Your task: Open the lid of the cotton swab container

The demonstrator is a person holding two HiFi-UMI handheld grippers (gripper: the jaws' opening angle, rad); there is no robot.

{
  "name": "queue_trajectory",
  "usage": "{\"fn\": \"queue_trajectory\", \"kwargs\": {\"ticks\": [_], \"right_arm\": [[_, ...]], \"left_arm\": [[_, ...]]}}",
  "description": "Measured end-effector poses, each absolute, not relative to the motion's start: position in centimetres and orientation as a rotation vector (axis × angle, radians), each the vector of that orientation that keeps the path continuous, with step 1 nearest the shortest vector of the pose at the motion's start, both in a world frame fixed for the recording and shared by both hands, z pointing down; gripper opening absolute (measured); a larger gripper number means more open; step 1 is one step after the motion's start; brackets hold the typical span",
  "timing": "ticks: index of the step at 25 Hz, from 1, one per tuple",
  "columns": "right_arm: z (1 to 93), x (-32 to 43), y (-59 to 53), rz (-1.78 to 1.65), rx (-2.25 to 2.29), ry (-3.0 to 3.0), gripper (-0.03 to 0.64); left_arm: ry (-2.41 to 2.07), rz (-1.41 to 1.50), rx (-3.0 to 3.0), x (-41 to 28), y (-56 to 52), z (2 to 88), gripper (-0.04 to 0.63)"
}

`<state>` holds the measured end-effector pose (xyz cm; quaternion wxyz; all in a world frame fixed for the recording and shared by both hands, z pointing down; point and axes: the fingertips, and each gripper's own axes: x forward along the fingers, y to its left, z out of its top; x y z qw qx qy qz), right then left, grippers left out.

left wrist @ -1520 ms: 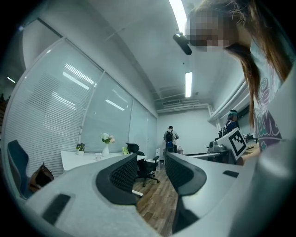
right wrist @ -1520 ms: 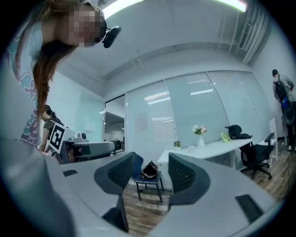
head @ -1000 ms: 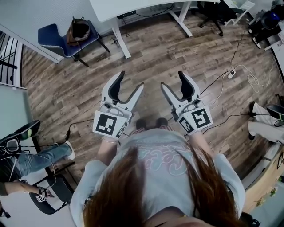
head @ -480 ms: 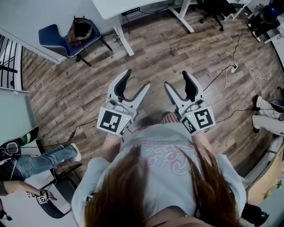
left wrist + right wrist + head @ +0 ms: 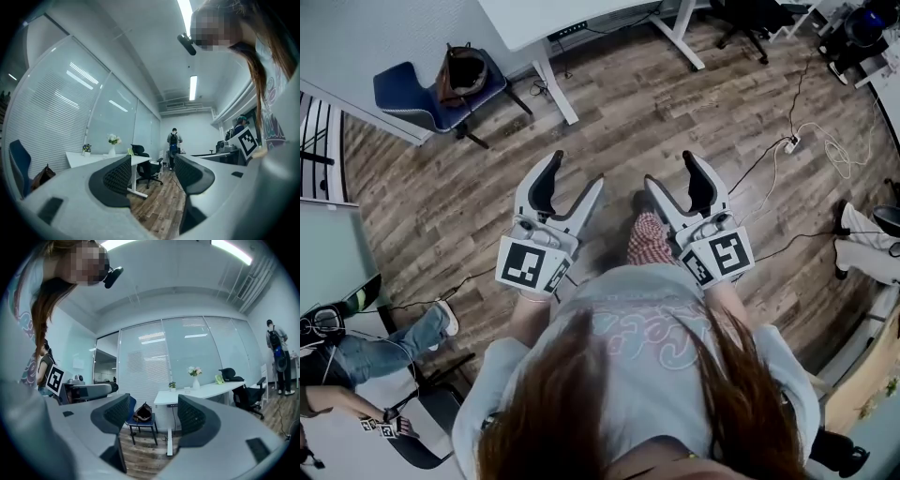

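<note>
Left gripper and right gripper (two) gape empty.

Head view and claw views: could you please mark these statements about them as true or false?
1. The left claw and right claw are both open and empty. True.
2. A cotton swab container sits between the left claw's jaws. False: nothing is between them, and no such container is in view.
3. A brown bag sits on the blue chair. True.
4. The floor is carpeted. False: it is wood planks.
5. A vase of flowers stands on the white desk. True.
</note>
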<state>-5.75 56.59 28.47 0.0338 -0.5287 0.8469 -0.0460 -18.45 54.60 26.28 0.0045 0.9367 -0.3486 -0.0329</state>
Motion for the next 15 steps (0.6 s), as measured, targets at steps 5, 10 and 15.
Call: {"fn": "queue_trajectory", "kwargs": {"ticks": [5,10,15], "right_arm": [[27.7,-4.4,52.9,-0.128,-1.593,2.601,0.305],[26.3,-2.5,49.1,-0.081,-1.567,2.602,0.305],[26.0,-0.7,45.1,-0.075,-1.558,2.597,0.305]], "left_arm": [[-1.122,-0.073,2.942,-17.2,51.6,26.0,0.262],[-1.178,-0.073,2.931,-16.5,47.5,25.6,0.262],[-1.188,-0.073,2.932,-14.6,43.4,25.6,0.262]]}}
